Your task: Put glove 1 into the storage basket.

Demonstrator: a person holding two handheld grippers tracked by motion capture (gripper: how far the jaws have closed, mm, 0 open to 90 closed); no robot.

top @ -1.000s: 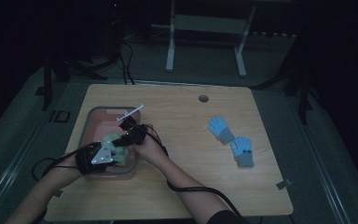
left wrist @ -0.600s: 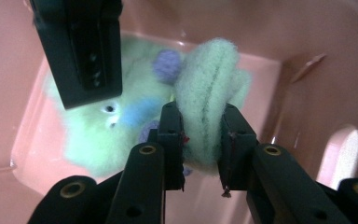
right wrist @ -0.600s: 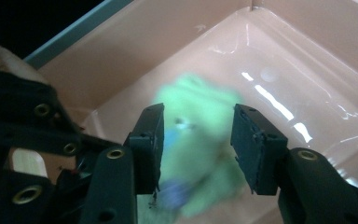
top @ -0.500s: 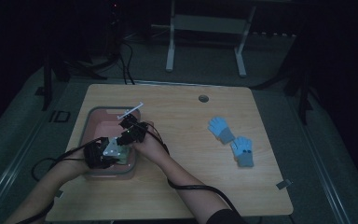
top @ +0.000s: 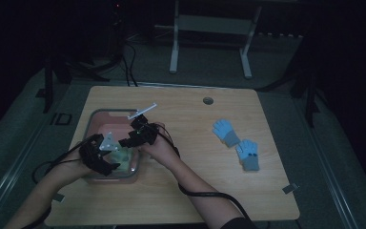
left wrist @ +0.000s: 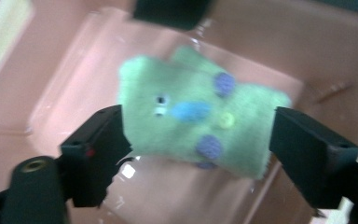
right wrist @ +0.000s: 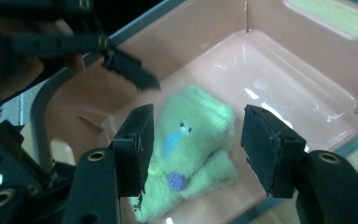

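One folded green glove with blue and purple spots lies in the one pink bin, between both grippers' just-opened jaws, while two blue gloves lie well apart.

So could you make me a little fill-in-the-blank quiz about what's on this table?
1. The green fuzzy item lies inside a ____ tub.
2. The pair of gloves lying on the table is ____ in colour.
3. The left gripper has its jaws ____, one on each side of the green item.
4. The gloves lie to the ____ of the tub in the high view.

Missing words: pink; blue; open; right
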